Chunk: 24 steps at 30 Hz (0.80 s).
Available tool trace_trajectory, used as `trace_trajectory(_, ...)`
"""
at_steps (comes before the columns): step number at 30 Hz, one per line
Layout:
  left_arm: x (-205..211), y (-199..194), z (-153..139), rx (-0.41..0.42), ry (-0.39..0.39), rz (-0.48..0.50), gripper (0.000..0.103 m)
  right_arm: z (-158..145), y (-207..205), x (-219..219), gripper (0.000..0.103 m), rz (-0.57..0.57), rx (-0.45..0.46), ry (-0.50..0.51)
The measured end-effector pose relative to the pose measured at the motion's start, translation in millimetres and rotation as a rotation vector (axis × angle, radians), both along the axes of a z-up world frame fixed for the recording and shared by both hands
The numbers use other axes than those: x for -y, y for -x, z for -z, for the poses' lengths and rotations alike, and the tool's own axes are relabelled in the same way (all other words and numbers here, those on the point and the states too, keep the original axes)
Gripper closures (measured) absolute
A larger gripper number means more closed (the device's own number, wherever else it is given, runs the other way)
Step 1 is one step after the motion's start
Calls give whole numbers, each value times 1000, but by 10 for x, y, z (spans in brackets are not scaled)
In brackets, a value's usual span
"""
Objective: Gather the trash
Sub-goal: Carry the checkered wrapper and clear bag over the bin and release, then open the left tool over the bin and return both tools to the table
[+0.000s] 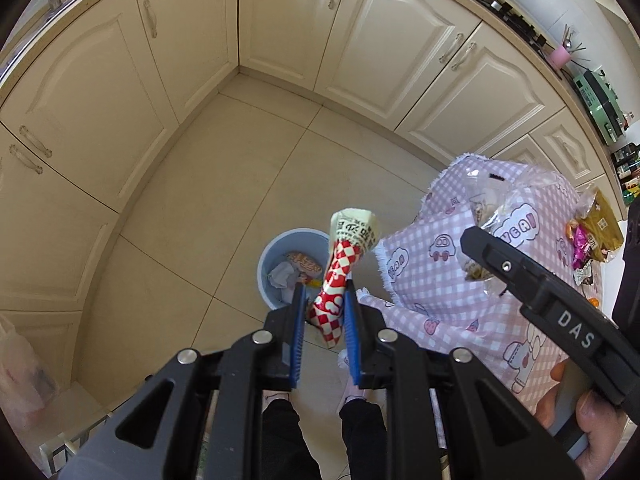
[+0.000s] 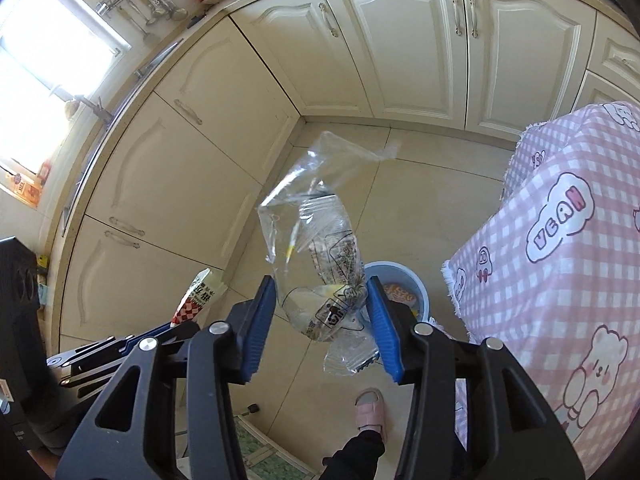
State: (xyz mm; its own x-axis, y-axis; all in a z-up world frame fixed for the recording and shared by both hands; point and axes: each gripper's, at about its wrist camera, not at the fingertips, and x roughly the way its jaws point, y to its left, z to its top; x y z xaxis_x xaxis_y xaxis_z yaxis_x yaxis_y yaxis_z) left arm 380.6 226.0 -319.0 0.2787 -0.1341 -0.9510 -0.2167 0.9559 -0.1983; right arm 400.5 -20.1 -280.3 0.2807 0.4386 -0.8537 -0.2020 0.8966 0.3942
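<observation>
My left gripper (image 1: pixel 324 294) is shut on a red-and-white checkered wrapper (image 1: pixel 340 276) with a cream printed end, held above the light blue bin (image 1: pixel 266 258) on the floor. The bin holds crumpled paper and a snack wrapper. My right gripper (image 2: pixel 322 294) has its jaws apart around a clear plastic bag (image 2: pixel 316 240), which hangs between the blue pads above the bin (image 2: pixel 418 284). The right gripper's body crosses the left wrist view (image 1: pixel 532 280). The checkered wrapper shows at the left of the right wrist view (image 2: pixel 200 292).
A table with a pink checked cloth (image 1: pixel 460 264) stands to the right, with more wrappers (image 1: pixel 592 232) on it. Cream cabinets (image 1: pixel 120 92) line the corner behind the bin. The person's legs and slipper (image 2: pixel 370 408) are below the grippers.
</observation>
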Motion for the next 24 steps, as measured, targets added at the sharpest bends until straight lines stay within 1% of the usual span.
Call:
trace_trajectory(4, -52, -31, 43, -7, 7, 1, 86, 35, -28, -41, 49, 10, -12, 8)
trace_trajectory(14, 8, -122, 62, -8, 18, 17, 86, 32, -51, -38, 48, 15, -19, 20)
trace_trajectory(24, 245, -246, 57, -13, 22, 50, 86, -1, -29, 194, 48, 45, -23, 24)
